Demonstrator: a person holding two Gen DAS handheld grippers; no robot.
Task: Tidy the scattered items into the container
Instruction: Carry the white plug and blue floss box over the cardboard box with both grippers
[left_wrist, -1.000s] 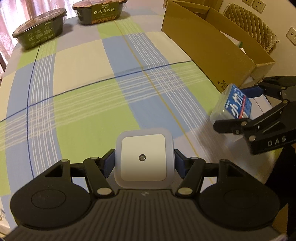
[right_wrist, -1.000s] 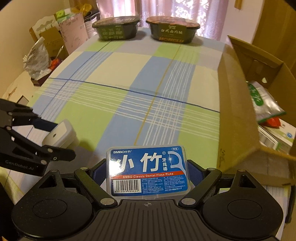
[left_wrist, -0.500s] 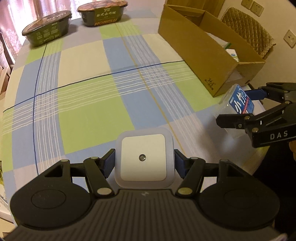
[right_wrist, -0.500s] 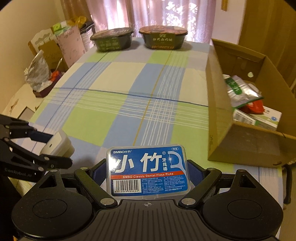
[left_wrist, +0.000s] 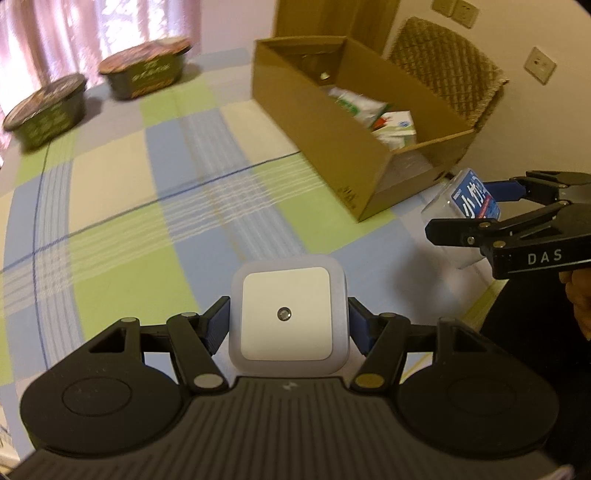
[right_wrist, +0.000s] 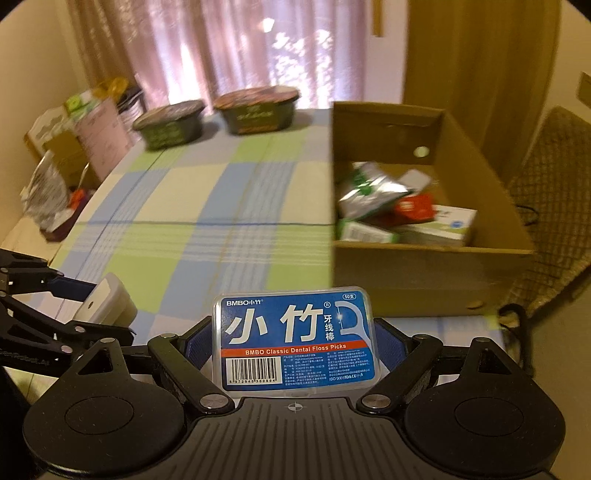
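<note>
My left gripper (left_wrist: 288, 325) is shut on a white square night light (left_wrist: 286, 314), held above the near edge of the checked tablecloth (left_wrist: 129, 221). My right gripper (right_wrist: 295, 345) is shut on a blue-labelled dental floss pick box (right_wrist: 295, 339). That box (left_wrist: 476, 199) and the right gripper (left_wrist: 480, 206) show at the right of the left wrist view, just short of the near end of the open cardboard box (left_wrist: 351, 158). The cardboard box (right_wrist: 436, 273) holds several packets. The night light (right_wrist: 105, 301) and the left gripper (right_wrist: 92, 306) appear at the left of the right wrist view.
Two dark lidded instant-meal bowls (left_wrist: 144, 68) (left_wrist: 40, 107) stand at the table's far end before pink curtains. A woven chair (left_wrist: 450, 77) stands behind the cardboard box. Clutter (right_wrist: 74, 147) lies beside the table's left side. A hand (left_wrist: 580, 295) holds the right gripper.
Both grippers have risen and drawn back with their loads. The cardboard box's inside has come into view, and the far bowls look smaller.
</note>
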